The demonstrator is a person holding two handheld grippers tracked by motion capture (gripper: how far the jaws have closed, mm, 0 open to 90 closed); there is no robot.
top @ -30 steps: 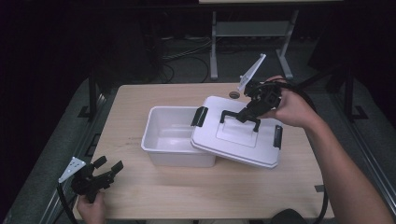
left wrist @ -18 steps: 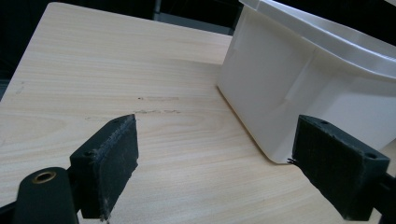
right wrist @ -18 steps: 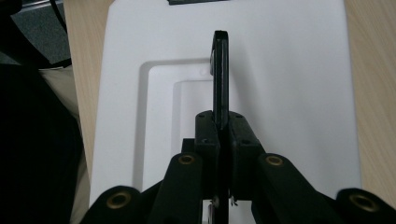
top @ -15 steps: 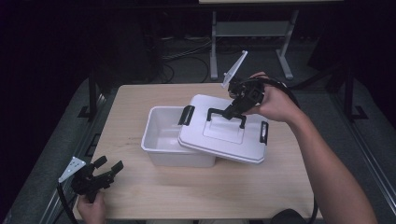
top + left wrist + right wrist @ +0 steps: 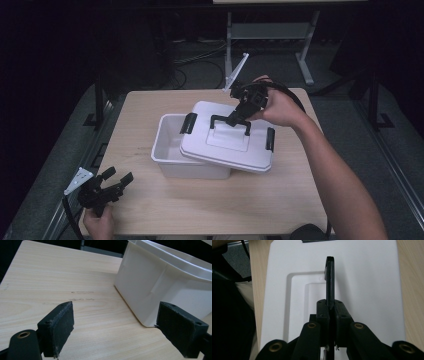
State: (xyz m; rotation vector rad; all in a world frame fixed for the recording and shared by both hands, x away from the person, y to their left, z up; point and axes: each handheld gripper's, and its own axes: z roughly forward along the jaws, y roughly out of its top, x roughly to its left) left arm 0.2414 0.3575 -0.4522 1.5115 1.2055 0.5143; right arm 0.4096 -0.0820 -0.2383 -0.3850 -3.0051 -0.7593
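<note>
Lid point(image 5: 226, 141) rides askew over the box point(image 5: 167, 150), carried by its black handle point(image 5: 231, 122). It covers the box's right part & overhangs that side, left end of the box open. Lid looks tilted, near edge low.

To do this step well, I'd say: keep the lid level, bring it left till its rim lines up w/ the box rim all round, then lower straight down. Don't drop one corner first, it'd likely jam or shove the box along the surface point(image 5: 150, 107). Nothing steadies the box right now, so go slow.

Right gripper point(image 5: 239, 114): fingers point(image 5: 322, 312) pinching the handle point(image 5: 330, 280) dead centre, bar edge-on between the pads in the right gripper view. Good central hold, lid shouldn't swing much.

Looks: lid point(image 5: 352, 270) is white plastic, rounded corners, w/ a stepped recess under the handle. Black latches at both ends, left latch point(image 5: 188, 123) & right latch point(image 5: 270, 139), both flipped up. Box point(image 5: 160, 285) white, a bit translucent, thick rim.

Left gripper point(image 5: 114, 181) sits near the surface's front left corner, well apart from the lid, fingers point(image 5: 58, 325) spread, nothing between them, aimed at the box wall.
</note>
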